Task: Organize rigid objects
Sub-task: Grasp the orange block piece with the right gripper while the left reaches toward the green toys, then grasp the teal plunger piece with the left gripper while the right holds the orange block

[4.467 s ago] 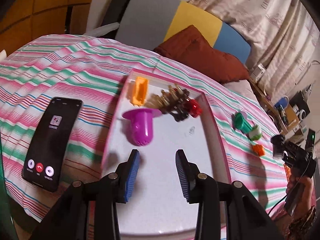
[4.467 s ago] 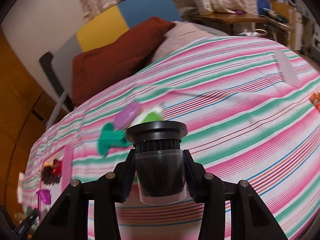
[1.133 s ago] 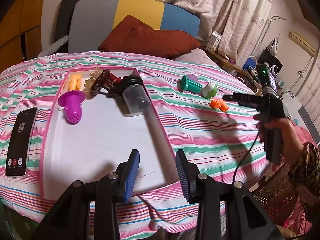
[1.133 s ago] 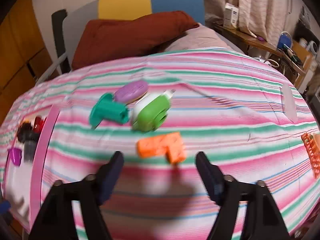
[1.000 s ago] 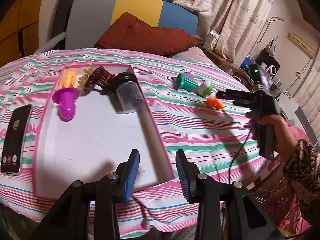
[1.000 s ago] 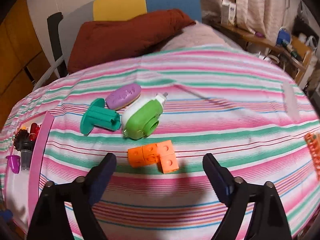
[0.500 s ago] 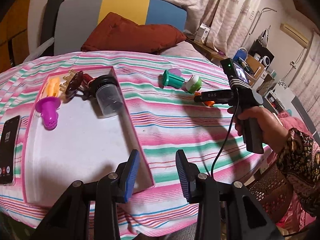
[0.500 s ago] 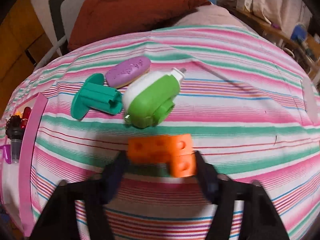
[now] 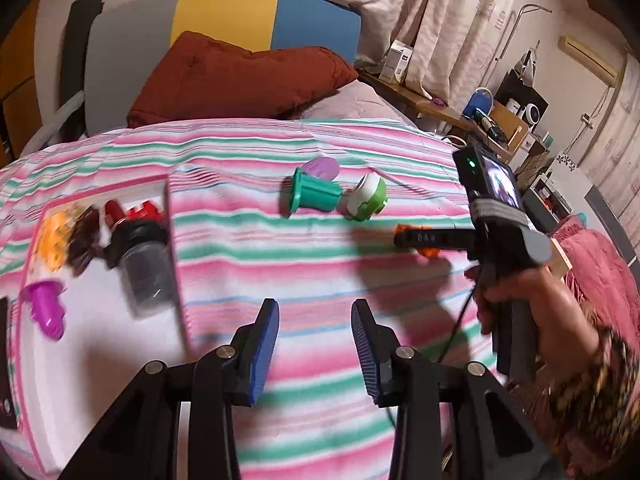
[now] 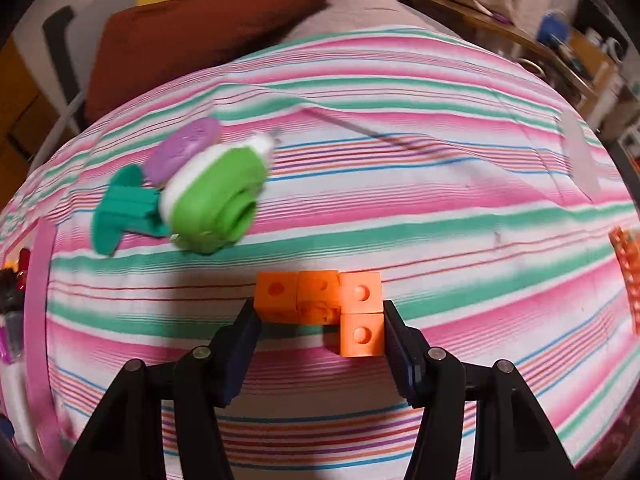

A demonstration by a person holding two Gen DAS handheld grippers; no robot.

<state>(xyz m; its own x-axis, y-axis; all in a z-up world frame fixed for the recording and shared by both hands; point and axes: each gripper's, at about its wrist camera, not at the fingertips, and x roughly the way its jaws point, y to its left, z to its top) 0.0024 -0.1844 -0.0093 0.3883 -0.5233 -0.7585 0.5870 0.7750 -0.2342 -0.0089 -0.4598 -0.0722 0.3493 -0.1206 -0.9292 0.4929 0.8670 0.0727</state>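
Right wrist view, bottom centre: we see our right gripper (image 10: 320, 320) with its fingers (image 10: 244, 336) having just closed onto the orange block piece (image 10: 320, 300), pads pressed against its two ends on the striped bedspread (image 10: 440, 208). Beyond, toward the upper left, lie the green-and-white roller (image 10: 216, 200), teal peg (image 10: 120, 208) and purple oval (image 10: 184, 148). Left wrist view: our left gripper (image 9: 315, 336) fingers stand partly apart, empty, above the bedspread beside the pink-rimmed tray (image 9: 100, 344).

Bedroom (home), striped bedspread (image 9: 360, 248), pillow (image 9: 240, 76)
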